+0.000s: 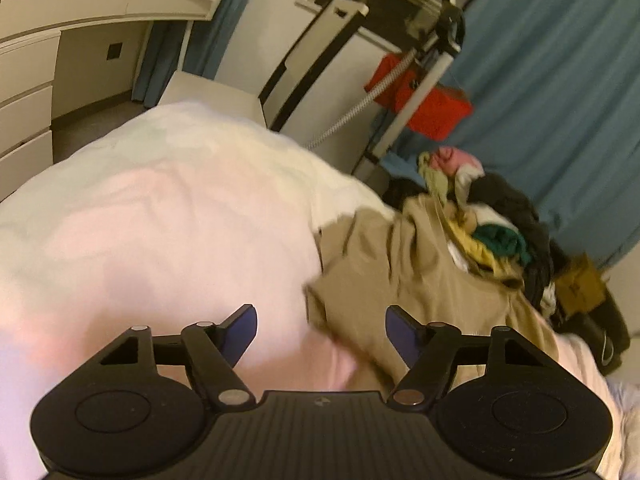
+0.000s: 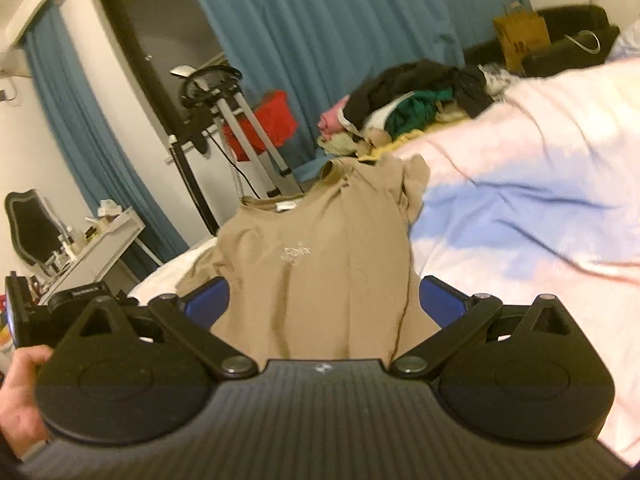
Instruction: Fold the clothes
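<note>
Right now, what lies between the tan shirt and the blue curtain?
In the right wrist view, a pile of mixed clothes lies on the bed between the tan shirt and the blue curtain.

The tan shirt [image 2: 316, 264] is soft matt cloth, lightly creased; the pale bedcover [image 1: 160, 208] is smooth matt fabric. Both the left gripper [image 1: 321, 332] and right gripper [image 2: 324, 300] are matt black ribbed plastic with blue pads and shiny metal rivets.
</note>
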Action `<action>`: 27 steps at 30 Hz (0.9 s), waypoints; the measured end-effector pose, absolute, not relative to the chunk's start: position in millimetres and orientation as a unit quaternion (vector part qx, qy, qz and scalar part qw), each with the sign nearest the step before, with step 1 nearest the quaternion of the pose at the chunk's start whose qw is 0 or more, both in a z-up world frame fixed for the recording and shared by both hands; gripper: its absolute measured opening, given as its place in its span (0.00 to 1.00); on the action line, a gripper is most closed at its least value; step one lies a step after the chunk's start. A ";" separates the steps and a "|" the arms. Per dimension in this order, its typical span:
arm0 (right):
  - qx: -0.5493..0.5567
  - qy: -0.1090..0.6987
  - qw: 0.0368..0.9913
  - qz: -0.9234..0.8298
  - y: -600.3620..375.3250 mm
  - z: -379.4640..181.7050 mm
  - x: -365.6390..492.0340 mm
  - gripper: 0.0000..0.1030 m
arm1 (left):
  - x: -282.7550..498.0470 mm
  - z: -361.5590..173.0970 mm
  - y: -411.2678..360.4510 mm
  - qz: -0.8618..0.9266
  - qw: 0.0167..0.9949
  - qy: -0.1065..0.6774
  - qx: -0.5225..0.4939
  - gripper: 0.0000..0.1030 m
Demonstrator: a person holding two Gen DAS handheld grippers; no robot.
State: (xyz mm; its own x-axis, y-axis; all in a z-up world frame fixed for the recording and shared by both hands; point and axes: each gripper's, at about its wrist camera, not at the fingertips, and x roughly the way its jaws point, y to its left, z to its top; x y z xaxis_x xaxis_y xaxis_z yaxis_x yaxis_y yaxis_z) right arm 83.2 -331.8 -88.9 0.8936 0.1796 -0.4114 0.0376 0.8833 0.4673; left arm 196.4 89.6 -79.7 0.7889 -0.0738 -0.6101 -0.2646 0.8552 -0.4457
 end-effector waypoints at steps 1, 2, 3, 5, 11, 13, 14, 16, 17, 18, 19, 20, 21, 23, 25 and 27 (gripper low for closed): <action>0.243 0.233 0.941 0.035 -333.0 -93.5 88.2 1.00 | 205.0 -84.6 93.7 0.057 0.908 0.317 -0.268 0.63; 0.249 0.239 0.938 0.033 -334.4 -99.1 94.0 1.00 | 212.9 -89.7 97.5 0.062 0.906 0.316 -0.273 0.62; 0.256 0.245 0.935 0.032 -336.1 -104.0 99.1 1.00 | 221.0 -95.5 101.1 0.065 0.904 0.315 -0.281 0.59; 0.268 0.257 0.928 0.030 -338.7 -113.6 109.1 1.00 | 238.8 -110.0 106.8 0.065 0.897 0.314 -0.305 0.57; 0.287 0.279 0.916 0.021 -349.7 -138.2 134.9 1.00 | 290.4 -141.7 105.7 0.052 0.898 0.293 -0.325 0.58; 0.288 0.286 0.914 0.018 -351.2 -145.5 143.5 1.00 | 306.9 -144.8 101.4 0.038 0.901 0.284 -0.326 0.57; 0.290 0.290 0.912 0.018 -351.9 -149.5 147.6 1.00 | 316.1 -145.4 98.2 0.026 0.902 0.284 -0.323 0.55; 0.292 0.297 0.909 0.019 -350.8 -156.1 154.6 1.00 | 337.5 -145.1 89.5 0.011 0.905 0.303 -0.299 0.31; 0.293 0.300 0.907 0.020 -350.0 -159.2 158.0 1.00 | 348.6 -144.1 83.8 0.013 0.907 0.321 -0.273 0.21; 0.291 0.303 0.907 0.023 -348.6 -161.4 160.8 1.00 | 357.1 -141.4 78.6 0.019 0.909 0.334 -0.247 0.08; 0.288 0.304 0.908 0.024 -346.7 -163.0 163.2 1.00 | 363.5 -137.3 74.7 0.022 0.911 0.343 -0.227 0.07; 0.283 0.306 0.909 0.024 -344.5 -164.5 165.1 1.00 | 369.8 -133.3 70.7 0.025 0.913 0.352 -0.207 0.07; 0.277 0.305 0.911 0.023 -342.9 -165.0 166.2 1.00 | 375.8 -127.6 67.7 0.029 0.915 0.358 -0.186 0.06; 0.265 0.303 0.915 0.022 -339.8 -165.6 168.4 1.00 | 386.4 -109.6 66.7 0.039 0.921 0.360 -0.143 0.06; 0.257 0.300 0.918 0.020 -338.6 -166.6 170.7 1.00 | 395.8 -89.0 73.3 0.067 0.930 0.348 -0.101 0.05; 0.251 0.298 0.921 0.017 -338.6 -167.9 172.8 1.00 | 405.6 -75.2 84.8 0.105 0.932 0.339 -0.077 0.06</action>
State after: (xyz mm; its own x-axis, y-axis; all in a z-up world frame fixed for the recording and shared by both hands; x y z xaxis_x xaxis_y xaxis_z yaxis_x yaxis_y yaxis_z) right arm 172.8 -338.6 -167.9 0.8213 0.1817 -0.5408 0.1181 0.8733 0.4727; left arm 405.6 84.8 -75.2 0.7481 0.1435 -0.6479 -0.2485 0.9659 -0.0729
